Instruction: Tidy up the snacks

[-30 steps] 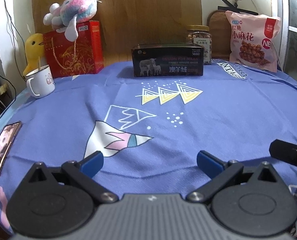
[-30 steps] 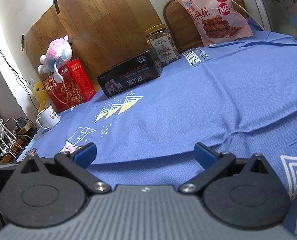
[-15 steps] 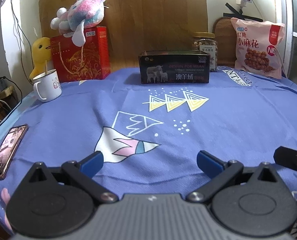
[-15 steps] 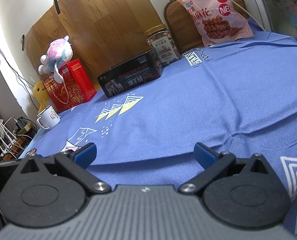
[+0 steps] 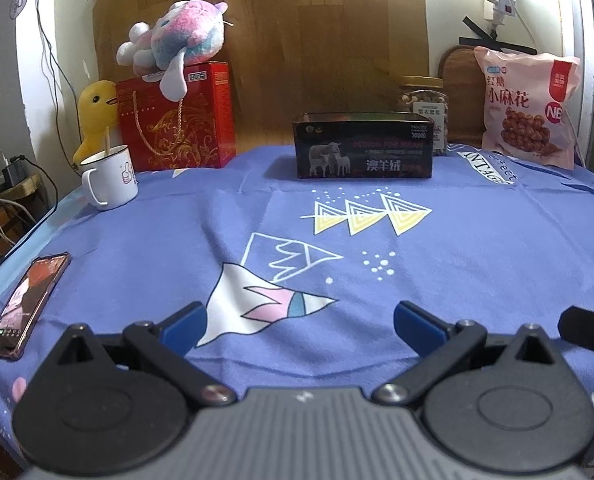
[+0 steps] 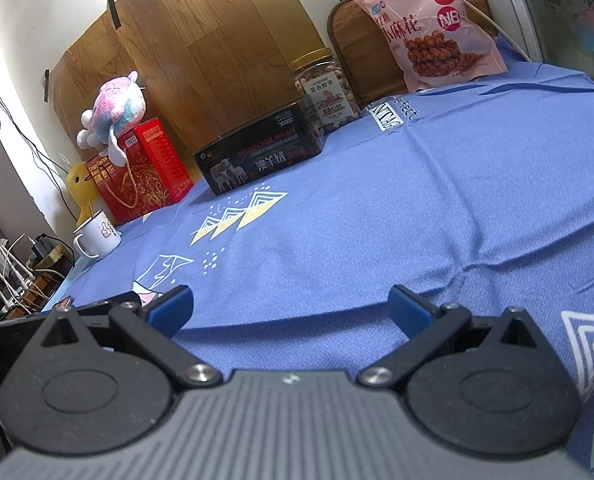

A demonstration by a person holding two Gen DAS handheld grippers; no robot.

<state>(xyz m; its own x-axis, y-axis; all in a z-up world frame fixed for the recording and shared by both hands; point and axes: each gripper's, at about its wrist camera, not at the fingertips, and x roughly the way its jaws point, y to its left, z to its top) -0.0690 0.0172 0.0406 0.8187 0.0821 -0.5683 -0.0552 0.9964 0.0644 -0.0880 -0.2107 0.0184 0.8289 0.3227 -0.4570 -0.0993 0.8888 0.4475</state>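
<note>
A pink bag of twisted snacks [image 5: 529, 108] [image 6: 437, 28] leans at the table's far right. A clear jar of nuts [image 5: 425, 112] [image 6: 327, 88] stands beside it, behind a black open-top box [image 5: 363, 146] [image 6: 261, 152] at the far middle. A red gift box [image 5: 177, 120] [image 6: 141, 168] stands at the far left with a plush toy [image 5: 177, 40] on top. My left gripper [image 5: 297, 320] is open and empty over the near edge. My right gripper [image 6: 289, 304] is open and empty, just right of the left one; part of it [image 5: 589, 330] shows in the left wrist view.
The table wears a blue printed cloth [image 5: 457, 240]. A white mug [image 5: 109, 180] [image 6: 97, 236] and a yellow duck toy [image 5: 95, 116] stand at the far left. A phone [image 5: 27, 304] lies at the near left edge. Cables and chargers [image 6: 21, 276] sit beyond the left edge.
The left wrist view has tilted up and shifted a little, so the far objects sit lower and more to the right. The right gripper has barely moved. Both stay open.
</note>
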